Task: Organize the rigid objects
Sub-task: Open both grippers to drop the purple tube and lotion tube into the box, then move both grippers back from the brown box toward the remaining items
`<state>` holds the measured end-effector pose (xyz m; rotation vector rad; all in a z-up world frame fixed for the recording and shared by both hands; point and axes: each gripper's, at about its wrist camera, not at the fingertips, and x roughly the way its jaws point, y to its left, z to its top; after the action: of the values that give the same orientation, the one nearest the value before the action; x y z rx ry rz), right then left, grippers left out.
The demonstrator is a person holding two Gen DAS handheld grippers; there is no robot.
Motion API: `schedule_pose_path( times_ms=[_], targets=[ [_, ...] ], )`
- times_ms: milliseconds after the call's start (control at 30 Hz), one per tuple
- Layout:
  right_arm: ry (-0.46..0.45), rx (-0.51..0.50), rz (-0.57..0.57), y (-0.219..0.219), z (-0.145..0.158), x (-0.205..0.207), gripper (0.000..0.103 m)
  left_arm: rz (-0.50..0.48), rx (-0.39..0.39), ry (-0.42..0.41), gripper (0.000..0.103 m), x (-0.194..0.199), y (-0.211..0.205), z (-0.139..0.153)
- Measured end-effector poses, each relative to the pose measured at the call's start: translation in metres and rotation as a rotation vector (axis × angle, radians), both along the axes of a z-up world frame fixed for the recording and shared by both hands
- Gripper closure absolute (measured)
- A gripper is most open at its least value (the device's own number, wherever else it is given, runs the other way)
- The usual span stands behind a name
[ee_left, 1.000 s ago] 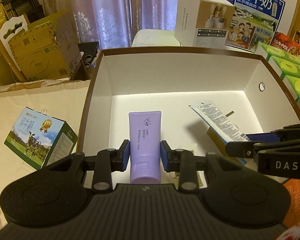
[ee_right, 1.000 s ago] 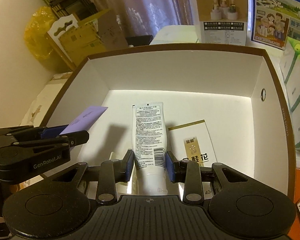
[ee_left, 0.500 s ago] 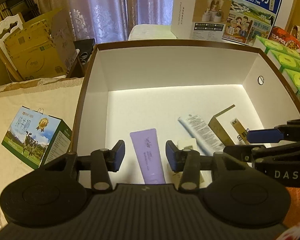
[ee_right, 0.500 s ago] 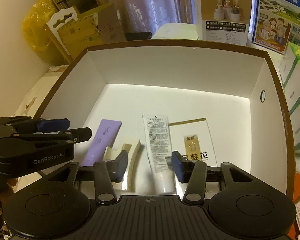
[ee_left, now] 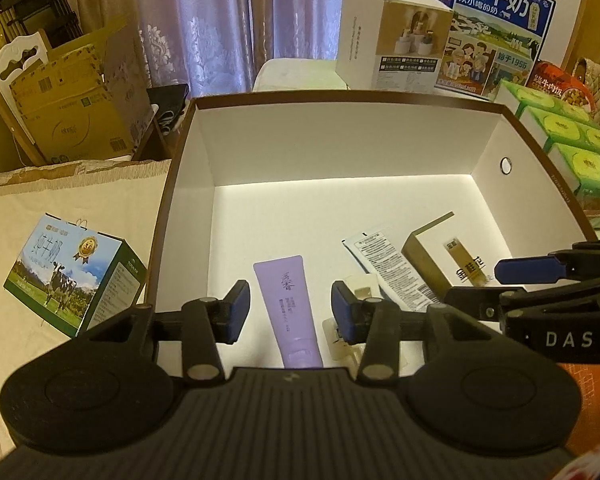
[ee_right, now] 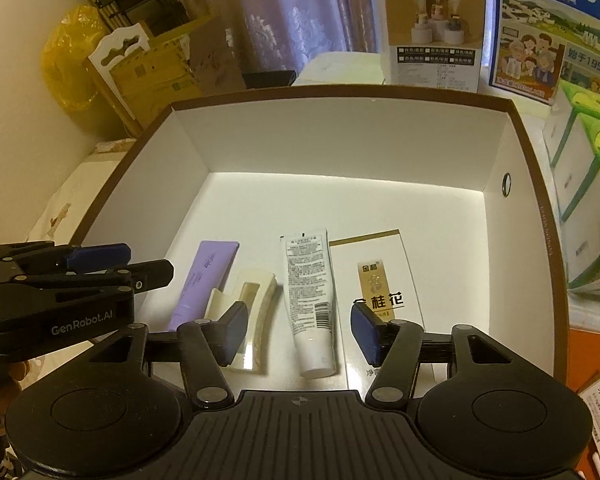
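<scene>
A brown-rimmed white box [ee_left: 532,136] [ee_right: 540,184] holds a purple tube [ee_left: 290,308] [ee_right: 202,280], a white tube [ee_left: 392,268] [ee_right: 310,292], a cream clip-like piece [ee_right: 248,312] [ee_left: 360,292] and a gold-and-white carton [ee_left: 448,256] [ee_right: 376,284], all lying on the floor near the front. My left gripper [ee_left: 286,312] is open above the purple tube. My right gripper [ee_right: 300,330] is open above the white tube. Both are empty.
A small milk carton [ee_left: 72,276] lies on the cloth left of the box. Cardboard boxes [ee_left: 72,120] stand at the back left. A white carton [ee_left: 392,52], a milk poster box [ee_left: 496,32] and green-topped boxes [ee_left: 572,144] stand behind and right.
Both grippers opened and let go of their tubes, which now lie on the box floor. Both grippers have drawn back and up from the box.
</scene>
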<state>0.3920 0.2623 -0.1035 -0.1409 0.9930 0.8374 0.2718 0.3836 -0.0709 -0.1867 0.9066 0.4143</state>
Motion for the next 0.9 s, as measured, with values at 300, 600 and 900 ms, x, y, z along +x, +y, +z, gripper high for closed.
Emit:
schedule_pose_path(
  times_ms=[300, 600, 900],
  targets=[
    [-0.019, 0.056, -0.015, -0.017, 0.015, -0.012, 0.047, -0.006, -0.007, -0.048, 0.063, -0.014, -0.016, 0.018],
    [-0.053, 0.128, -0.011, -0.055, 0.041, -0.038, 0.045, -0.047, -0.028, -0.117, 0.063, -0.03, -0.051, 0.045],
    [-0.068, 0.151, -0.013, -0.106, 0.053, -0.064, 0.044, -0.114, -0.041, -0.139, 0.063, -0.043, -0.099, 0.056]
  ],
)
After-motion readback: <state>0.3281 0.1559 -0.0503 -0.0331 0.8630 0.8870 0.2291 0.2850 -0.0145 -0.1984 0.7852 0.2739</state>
